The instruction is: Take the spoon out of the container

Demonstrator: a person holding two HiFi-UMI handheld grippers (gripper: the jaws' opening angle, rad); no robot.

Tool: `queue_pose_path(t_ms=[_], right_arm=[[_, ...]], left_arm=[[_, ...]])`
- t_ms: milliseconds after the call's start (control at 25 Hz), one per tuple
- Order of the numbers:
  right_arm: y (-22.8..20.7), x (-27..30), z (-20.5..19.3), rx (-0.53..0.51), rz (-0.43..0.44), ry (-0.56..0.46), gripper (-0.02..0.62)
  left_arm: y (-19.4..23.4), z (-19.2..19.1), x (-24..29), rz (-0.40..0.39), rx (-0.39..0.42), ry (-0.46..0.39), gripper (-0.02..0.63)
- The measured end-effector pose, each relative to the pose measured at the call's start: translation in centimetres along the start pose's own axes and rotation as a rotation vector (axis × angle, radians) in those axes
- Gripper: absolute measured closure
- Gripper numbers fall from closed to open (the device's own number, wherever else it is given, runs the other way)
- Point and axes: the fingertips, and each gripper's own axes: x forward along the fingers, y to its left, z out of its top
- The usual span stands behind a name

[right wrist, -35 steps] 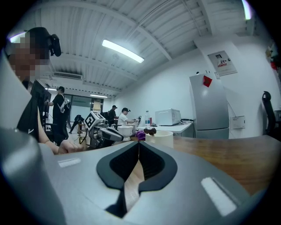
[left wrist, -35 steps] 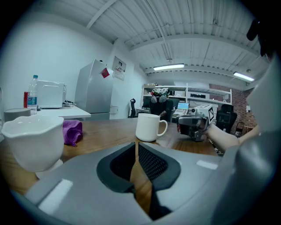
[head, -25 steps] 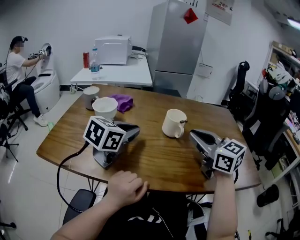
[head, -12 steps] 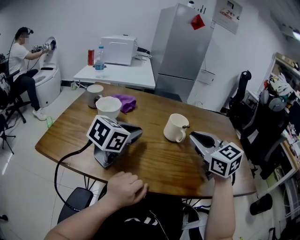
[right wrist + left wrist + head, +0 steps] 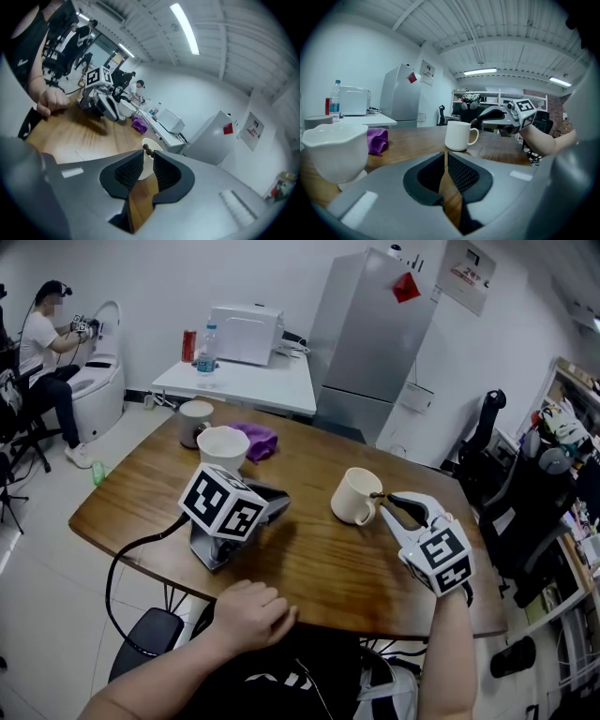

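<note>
Spoon (image 5: 376,494) inside cream mug (image 5: 353,497)

This was an office-style lab with a break corner. A tall grey refrigerator (image 5: 370,343) stood by a white table (image 5: 258,385) carrying a white countertop appliance (image 5: 246,334), 1 bottle (image 5: 208,337) and 1 can (image 5: 188,345). Black office chairs (image 5: 483,432) and cluttered shelves (image 5: 572,423) lined the right side. Strip lights (image 5: 480,71) hung under a bare ceiling. At far left a seated person (image 5: 42,343) held a device at a white toilet (image 5: 98,381).
</note>
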Motion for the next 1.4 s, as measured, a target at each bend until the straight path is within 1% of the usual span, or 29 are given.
queue_pose_path(t_ms=[160, 280, 360, 480, 680, 920, 1040, 1120, 1400], right_arm=[[0.2, 0.4, 0.2, -0.21, -0.059, 0.075, 0.522], [0.1, 0.6, 0.2, -0.387, -0.113, 0.134, 0.522], [0.3, 0.9, 0.0, -0.495, -0.127, 0.182, 0.52], [0.6, 1.3, -0.1, -0.598, -0.13, 0.236, 0.509], [0.9, 1.8, 0.2, -0.691, -0.145, 0.271, 0.503], [0.9, 2.2, -0.5, -0.788, -0.165, 0.328, 0.502], [0.9, 2.4, -0.6, -0.814, -0.18, 0.342, 0.503], [0.9, 2.5, -0.5, -0.831, -0.2, 0.343, 0.526], [0.8, 1.7, 0.5, -0.841, -0.252, 0.301, 0.531]], left_arm=[[0.0, 0.0, -0.1, 0.001, -0.001, 0.0, 0.584], [-0.1, 0.0, 0.1, -0.001, -0.002, -0.001, 0.584], [-0.1, 0.0, 0.2, -0.003, -0.005, -0.002, 0.584], [-0.1, -0.1, 0.2, -0.004, -0.009, -0.002, 0.584], [-0.1, -0.1, 0.1, -0.004, -0.007, -0.003, 0.584], [-0.3, -0.1, 0.4, -0.004, -0.007, -0.002, 0.584], [-0.2, -0.1, 0.3, -0.003, -0.007, -0.002, 0.584], [-0.2, -0.1, 0.3, -0.002, -0.008, -0.002, 0.584], [-0.2, -0.1, 0.3, -0.003, -0.007, -0.002, 0.584]])
